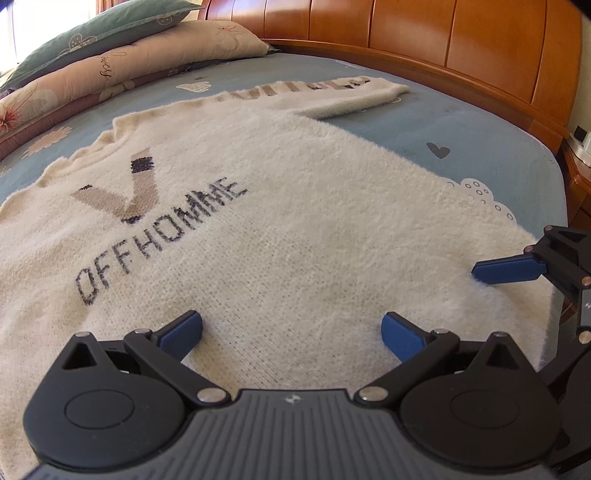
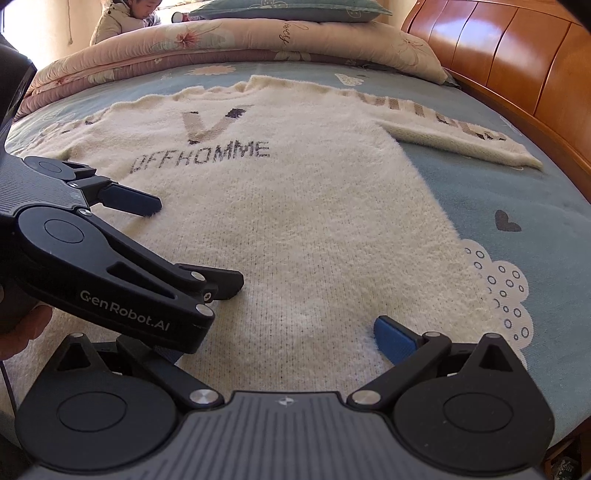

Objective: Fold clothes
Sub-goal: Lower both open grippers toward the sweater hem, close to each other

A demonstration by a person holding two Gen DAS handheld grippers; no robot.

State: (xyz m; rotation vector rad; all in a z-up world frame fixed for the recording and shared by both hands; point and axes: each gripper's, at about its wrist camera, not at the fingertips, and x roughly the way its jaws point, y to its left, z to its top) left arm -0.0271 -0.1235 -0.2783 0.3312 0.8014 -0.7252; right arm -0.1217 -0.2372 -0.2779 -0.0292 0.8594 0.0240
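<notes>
The sweater (image 1: pixel 295 229) is lying flat on the bed (image 1: pixel 480 140), its sleeve (image 1: pixel 343 96) stretching toward the headboard (image 1: pixel 443 33). Pillows (image 1: pixel 110 62) are sitting behind it. I am holding my left hand-held gripper (image 1: pixel 291 332) and my right hand-held gripper (image 2: pixel 280 332) over its hem, side by side.

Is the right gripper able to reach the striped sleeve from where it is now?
Probably yes. The right gripper is open over the sweater's hem, and only flat sweater and bare sheet lie before the sleeve; nothing blocks it.
</notes>
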